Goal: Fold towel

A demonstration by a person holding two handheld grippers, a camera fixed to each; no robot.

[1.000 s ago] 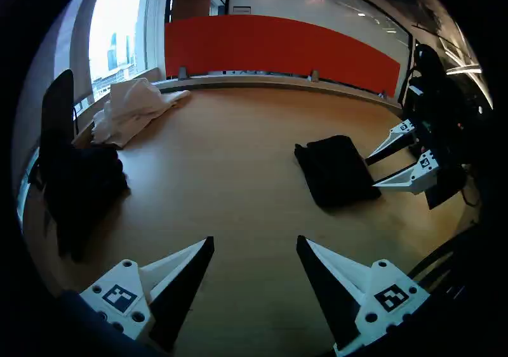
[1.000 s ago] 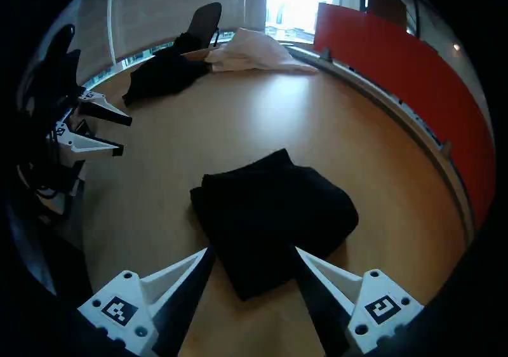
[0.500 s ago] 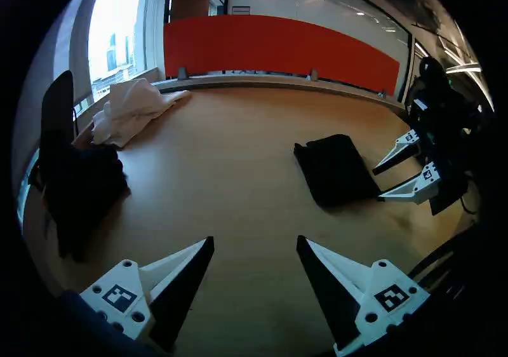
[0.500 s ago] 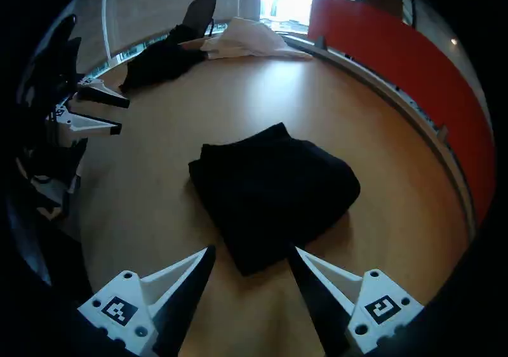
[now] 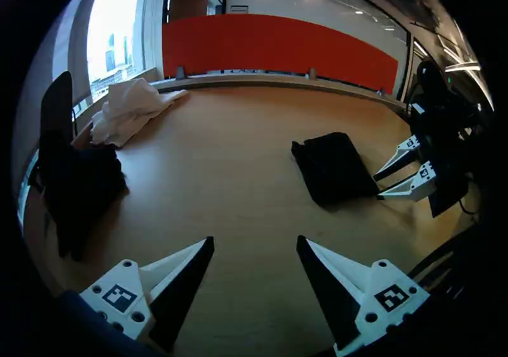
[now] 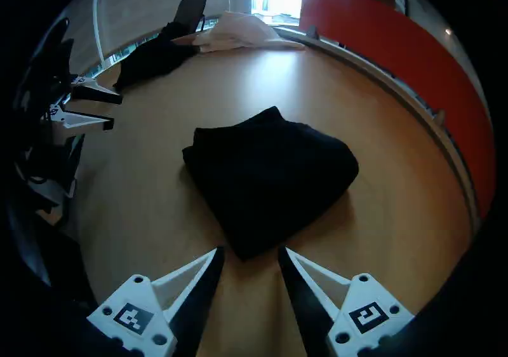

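The black towel (image 6: pixel 270 173) is lying folded in a thick, squarish bundle on the wooden surface (image 6: pixel 190 103), toward the edge where the right gripper (image 6: pixel 250 252) is hovering. That gripper is pointing at the bundle's near corner with its jaws a little apart, gripping nothing; I cannot tell whether the tips are touching the fabric. The left gripper (image 5: pixel 254 239) is hanging over bare wood near another edge, well apart from the towel, its jaws gaping wide and empty. A dark cloth heap (image 5: pixel 82 179) and a white cloth heap (image 5: pixel 130 109) are sitting near the window-side corner, and a red panel (image 5: pixel 279 42) is running along the far edge.
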